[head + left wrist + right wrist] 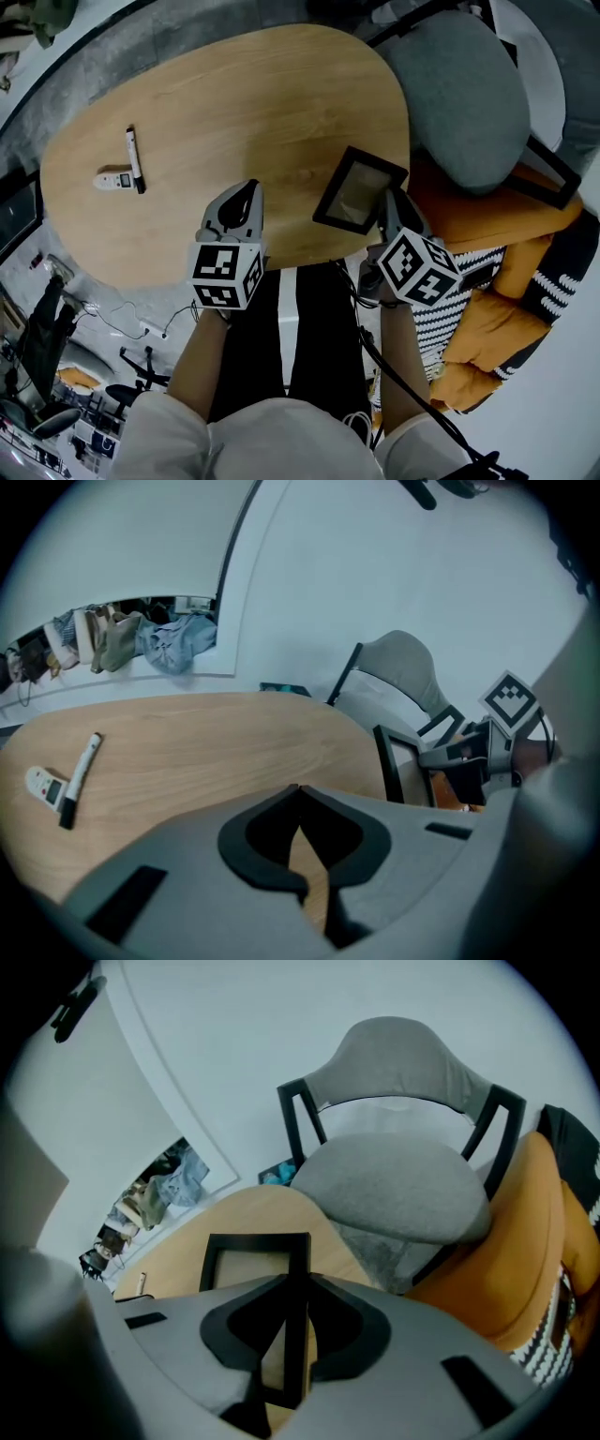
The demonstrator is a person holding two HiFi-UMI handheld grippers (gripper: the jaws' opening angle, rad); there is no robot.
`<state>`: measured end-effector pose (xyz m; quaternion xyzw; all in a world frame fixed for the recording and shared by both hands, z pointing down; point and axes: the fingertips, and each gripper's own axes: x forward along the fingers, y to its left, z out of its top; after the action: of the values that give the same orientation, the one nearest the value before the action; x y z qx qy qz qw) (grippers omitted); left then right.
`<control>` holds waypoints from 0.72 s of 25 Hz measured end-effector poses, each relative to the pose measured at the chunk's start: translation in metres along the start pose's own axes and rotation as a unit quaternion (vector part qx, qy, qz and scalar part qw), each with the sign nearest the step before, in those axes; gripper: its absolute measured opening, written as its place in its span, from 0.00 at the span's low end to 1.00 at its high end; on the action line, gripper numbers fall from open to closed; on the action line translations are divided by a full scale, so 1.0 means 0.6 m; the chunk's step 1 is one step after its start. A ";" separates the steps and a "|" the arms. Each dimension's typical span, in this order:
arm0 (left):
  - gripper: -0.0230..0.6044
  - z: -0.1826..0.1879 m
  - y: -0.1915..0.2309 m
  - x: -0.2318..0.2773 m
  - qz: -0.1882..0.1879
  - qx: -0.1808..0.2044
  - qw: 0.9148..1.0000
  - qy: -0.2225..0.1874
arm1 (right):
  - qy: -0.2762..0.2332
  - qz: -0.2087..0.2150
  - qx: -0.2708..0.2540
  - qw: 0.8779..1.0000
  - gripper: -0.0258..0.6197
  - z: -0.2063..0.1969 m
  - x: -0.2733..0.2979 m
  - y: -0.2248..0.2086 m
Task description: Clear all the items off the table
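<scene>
Picture frame [359,190]: one, black-bordered, tilted up off the wooden table [253,103] at the tabletop's 4 o'clock edge in my head view.
Frame contents: a pale tan panel sits inside the black border [251,1265]; I can't make out any picture on it.
Right gripper [392,208]: clamped on the frame's right-hand bar, which runs straight up between the two pads in the right gripper view [298,1283].
Left gripper [249,187]: closed with its tips touching and nothing between them [298,787]; it hangs over the table's 6 o'clock edge, just left of the frame.
Marker [134,159]: one, black and white, lying flat at the table's 9 o'clock side.
White handheld device [112,179]: one, with a small display, touching the marker's lower end; I can't tell what kind it is.
Count on the table: three items, one in a grip and two lying loose.
Grey chair [459,94]: one, at 2 o'clock beside the table.
Orange cushion [487,220]: at 3 o'clock, against the chair, with a striped black-and-white textile [450,314] below it.
</scene>
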<state>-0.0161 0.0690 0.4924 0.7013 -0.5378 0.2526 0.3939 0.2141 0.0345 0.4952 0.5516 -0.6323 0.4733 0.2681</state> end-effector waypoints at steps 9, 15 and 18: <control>0.05 0.086 -0.134 0.101 -0.053 0.049 0.997 -0.023 | -0.056 -0.007 0.051 0.997 0.17 0.118 0.004 -0.100; 0.05 0.204 -0.162 0.193 -0.056 0.055 0.995 -0.060 | -0.074 -0.014 0.059 0.995 0.17 0.264 0.054 -0.162; 0.05 0.256 -0.158 0.242 -0.047 0.067 0.994 -0.076 | -0.079 -0.016 0.072 0.994 0.17 0.321 0.093 -0.184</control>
<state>0.1066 -0.1279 0.4924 0.7678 -0.5142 0.2157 0.3155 0.3407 -0.1565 0.4982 0.6157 -0.6067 0.4678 0.1844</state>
